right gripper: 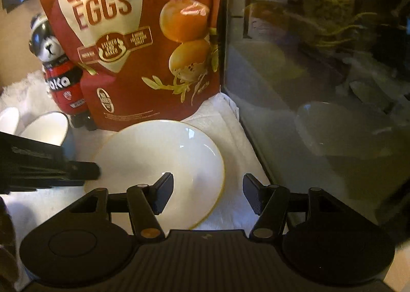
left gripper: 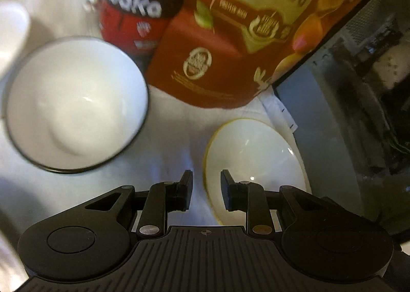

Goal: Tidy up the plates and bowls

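A red quail-egg pouch (right gripper: 128, 43) stands at the white cloth's (right gripper: 230, 122) far edge. Before it lie the gold-rimmed plate (right gripper: 159, 161) and dark-rimmed bowl (left gripper: 74, 102). Left gripper (left gripper: 206, 189) and right gripper (right gripper: 207, 194) hover open, empty.

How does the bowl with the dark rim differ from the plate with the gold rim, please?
The bowl is deep with steep sides, while the plate is shallow and nearly flat. The bowl's rim is dark; the plate's rim is a thin gold line. The bowl sits in front of the bear-shaped bottle, the plate in front of the quail eggs bag. Both are white inside, empty, and rest on the white cloth.
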A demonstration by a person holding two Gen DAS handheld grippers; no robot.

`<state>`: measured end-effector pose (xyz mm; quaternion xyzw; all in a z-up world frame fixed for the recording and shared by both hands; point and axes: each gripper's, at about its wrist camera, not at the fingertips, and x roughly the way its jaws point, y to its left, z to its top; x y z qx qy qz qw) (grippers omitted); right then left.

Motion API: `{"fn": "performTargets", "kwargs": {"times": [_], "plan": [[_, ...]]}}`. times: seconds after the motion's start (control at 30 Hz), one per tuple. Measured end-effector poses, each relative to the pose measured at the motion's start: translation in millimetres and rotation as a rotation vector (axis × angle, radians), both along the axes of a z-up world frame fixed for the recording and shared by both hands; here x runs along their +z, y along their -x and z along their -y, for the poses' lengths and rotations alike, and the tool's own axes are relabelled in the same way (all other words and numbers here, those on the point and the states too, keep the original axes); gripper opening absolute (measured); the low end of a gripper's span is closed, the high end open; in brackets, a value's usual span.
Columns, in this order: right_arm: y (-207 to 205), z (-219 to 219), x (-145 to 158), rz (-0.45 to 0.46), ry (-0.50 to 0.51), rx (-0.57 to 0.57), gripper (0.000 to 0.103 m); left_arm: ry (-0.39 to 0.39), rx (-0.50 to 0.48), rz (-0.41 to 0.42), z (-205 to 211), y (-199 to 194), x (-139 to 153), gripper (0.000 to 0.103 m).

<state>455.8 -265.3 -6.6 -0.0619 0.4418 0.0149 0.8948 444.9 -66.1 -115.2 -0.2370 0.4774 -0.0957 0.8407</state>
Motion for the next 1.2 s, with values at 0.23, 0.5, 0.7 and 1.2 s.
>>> {"fn": "performTargets", "kwargs": {"times": [0.23,0.5,0.7,1.2], "plan": [[-20.6,-1.9,-23.0,-0.081,-0.003,0.069,0.050,0.092,0.042,-0.039,-0.9,-7.3,-18.7,0.024],[-3.2,0.3,-13.0,-0.140,-0.106,0.197,0.050,0.023,0.060,-0.041,-10.3,18.0,-4.3,0.024],[30.2,-9.5,-9.3,-0.200,-0.168,0.299,0.050,-0.022,0.079,-0.052,-31.1,64.7,13.4,0.024],[69.1,-37.6,-14.6,-0.247,-0.187,0.467,0.054,-0.057,0.070,-0.110,-69.4,122.6,17.6,0.024]]}}
